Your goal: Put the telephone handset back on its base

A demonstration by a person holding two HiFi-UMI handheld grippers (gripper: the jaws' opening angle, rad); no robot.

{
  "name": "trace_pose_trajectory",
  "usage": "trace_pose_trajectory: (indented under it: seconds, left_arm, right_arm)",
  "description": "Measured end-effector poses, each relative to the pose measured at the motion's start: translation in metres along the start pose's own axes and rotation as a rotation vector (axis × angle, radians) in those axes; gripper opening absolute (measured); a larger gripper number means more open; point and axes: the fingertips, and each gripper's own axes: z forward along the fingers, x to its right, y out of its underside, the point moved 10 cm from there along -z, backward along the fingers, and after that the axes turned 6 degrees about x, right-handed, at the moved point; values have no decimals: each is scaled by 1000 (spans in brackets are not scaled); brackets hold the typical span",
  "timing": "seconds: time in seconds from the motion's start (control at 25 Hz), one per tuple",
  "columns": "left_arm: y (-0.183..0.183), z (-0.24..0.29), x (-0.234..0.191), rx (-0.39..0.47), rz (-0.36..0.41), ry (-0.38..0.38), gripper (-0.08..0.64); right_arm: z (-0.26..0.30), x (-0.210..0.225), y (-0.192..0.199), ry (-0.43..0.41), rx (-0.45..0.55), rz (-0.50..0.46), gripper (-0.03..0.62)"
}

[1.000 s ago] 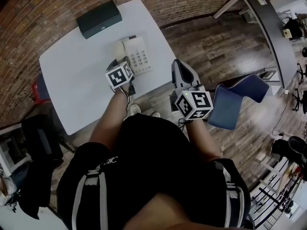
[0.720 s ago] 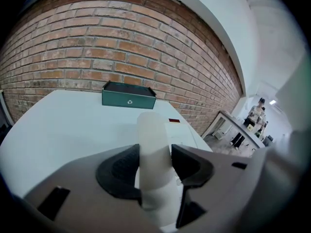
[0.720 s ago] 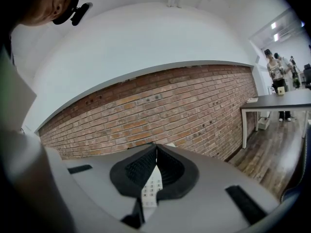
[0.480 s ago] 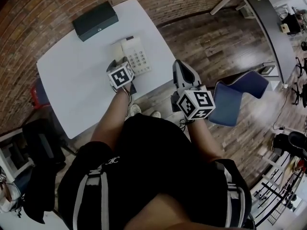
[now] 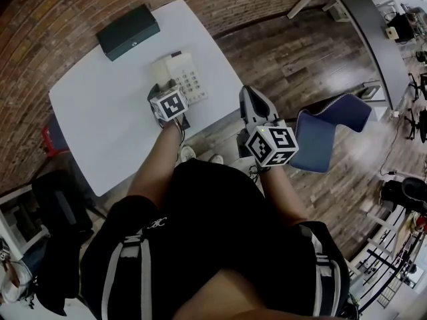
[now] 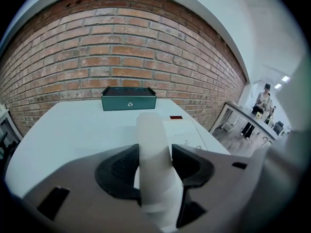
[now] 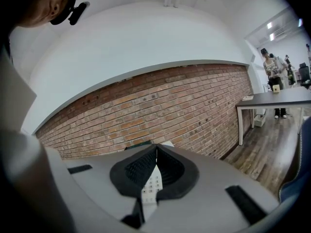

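The cream telephone base (image 5: 183, 75) with its keypad lies near the front right edge of the white table (image 5: 100, 105). My left gripper (image 5: 163, 91) is shut on the white handset (image 6: 153, 144), which stands up between the dark pads (image 6: 119, 166). The handset (image 5: 160, 69) hovers just left of the base, whose top (image 6: 182, 132) lies right behind it. My right gripper (image 5: 247, 93) hangs off the table's right edge, shut and holding nothing. The keypad (image 7: 153, 183) shows below its closed tips (image 7: 156, 149).
A dark box (image 5: 127, 31) stands at the back of the table against the brick wall, also seen straight ahead as the dark box (image 6: 129, 98). A blue chair (image 5: 330, 135) stands on the wooden floor to the right. A grey desk (image 7: 277, 98) stands further off.
My left gripper with the handset has crept slightly closer to the telephone base. The right gripper has hardly moved.
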Motion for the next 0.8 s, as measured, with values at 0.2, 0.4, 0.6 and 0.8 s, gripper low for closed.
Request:
trace_pose_trajectory:
  seconds: [0.2,0.4,0.6,0.8]
  left_arm:
    - [-2,1,4,-3,4,-34,213]
    - [2,4,7,-27,26,-40,221]
    - [5,-1,8,8,37,-1,250]
    - [-4,-23,4,100,72,-50,219]
  right_arm:
    - [-7,-1,3,9,-3,4,-2]
    - [-15,-1,4,14,0,5,-2]
    - [-24,2,6,18,1,12,-2]
    - [-27,1,8,-5,8,26,-2]
